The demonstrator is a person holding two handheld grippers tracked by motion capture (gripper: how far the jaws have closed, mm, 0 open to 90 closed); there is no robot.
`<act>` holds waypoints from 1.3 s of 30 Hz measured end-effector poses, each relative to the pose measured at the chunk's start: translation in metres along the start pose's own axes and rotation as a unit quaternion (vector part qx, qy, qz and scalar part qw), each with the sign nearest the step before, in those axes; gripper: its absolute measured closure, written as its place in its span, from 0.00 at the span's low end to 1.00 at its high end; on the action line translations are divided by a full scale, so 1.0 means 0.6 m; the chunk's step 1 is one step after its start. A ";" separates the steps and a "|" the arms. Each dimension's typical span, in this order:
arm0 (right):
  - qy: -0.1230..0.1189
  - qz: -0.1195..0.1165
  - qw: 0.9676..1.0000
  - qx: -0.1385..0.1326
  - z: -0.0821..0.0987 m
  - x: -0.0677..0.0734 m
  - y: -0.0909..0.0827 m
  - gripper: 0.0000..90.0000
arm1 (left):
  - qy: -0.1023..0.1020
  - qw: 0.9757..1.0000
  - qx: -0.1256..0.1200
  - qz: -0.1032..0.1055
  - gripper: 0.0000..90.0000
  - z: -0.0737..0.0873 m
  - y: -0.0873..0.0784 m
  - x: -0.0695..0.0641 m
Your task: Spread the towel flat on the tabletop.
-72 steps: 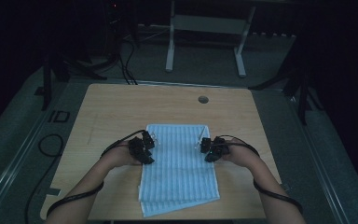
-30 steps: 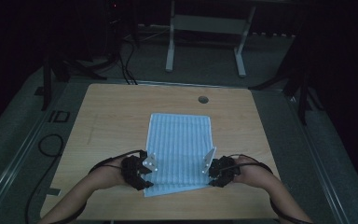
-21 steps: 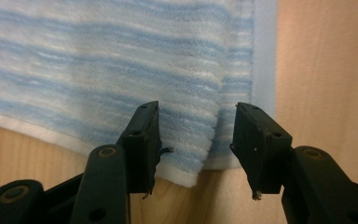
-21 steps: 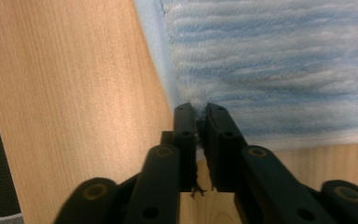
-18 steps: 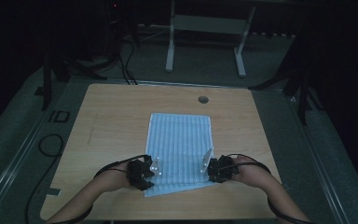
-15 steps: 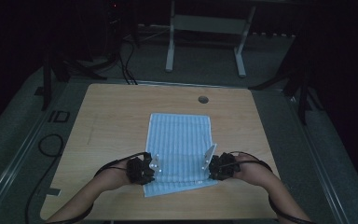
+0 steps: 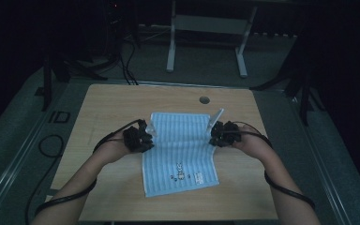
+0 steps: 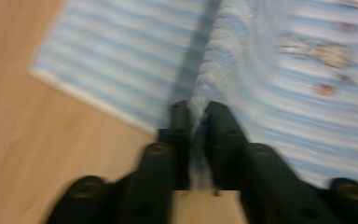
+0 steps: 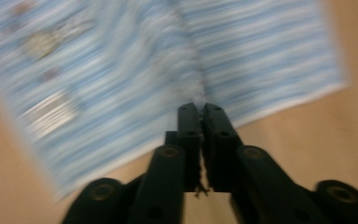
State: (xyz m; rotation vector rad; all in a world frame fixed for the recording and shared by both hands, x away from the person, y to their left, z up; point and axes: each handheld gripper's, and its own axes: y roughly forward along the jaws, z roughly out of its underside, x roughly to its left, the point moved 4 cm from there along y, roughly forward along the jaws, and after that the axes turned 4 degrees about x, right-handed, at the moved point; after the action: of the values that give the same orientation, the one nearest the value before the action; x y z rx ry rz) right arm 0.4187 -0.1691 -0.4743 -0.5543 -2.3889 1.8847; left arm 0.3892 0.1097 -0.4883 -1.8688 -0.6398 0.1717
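Held a striped cloth [image 7: 180, 154] with small unreadable pictures, left tool [image 8: 198, 116] and right tool [image 9: 200, 114] both pinched tight on its fold over the bench [image 7: 108, 108].

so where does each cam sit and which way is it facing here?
High view: above the person's side, looking forward and down on the table; forearms, left gripper, right gripper.
Left gripper view: on that gripper, along its jaws pinching the striped cloth.
Right gripper view: same, jaws pinching cloth.
Shared: the cloth and the wooden tabletop.
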 end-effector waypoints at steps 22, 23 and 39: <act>-0.110 -0.105 0.985 0.078 0.057 0.128 0.086 0.74 | 0.039 0.992 0.035 0.115 0.49 0.077 0.034 -0.159; -0.113 -0.107 0.985 0.075 0.061 0.135 0.082 0.74 | 0.041 0.992 0.030 0.118 0.49 0.079 0.030 -0.166; -0.126 -0.097 0.983 0.095 0.083 0.166 0.088 0.93 | 0.097 0.986 0.070 0.114 0.79 0.078 0.058 -0.204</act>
State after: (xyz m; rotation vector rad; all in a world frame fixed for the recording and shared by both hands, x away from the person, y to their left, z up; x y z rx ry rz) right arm 0.3257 -0.1746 -0.5550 -0.0685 -2.2634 2.1710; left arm 0.2788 0.0775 -0.5601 -1.7923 -0.2731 0.1749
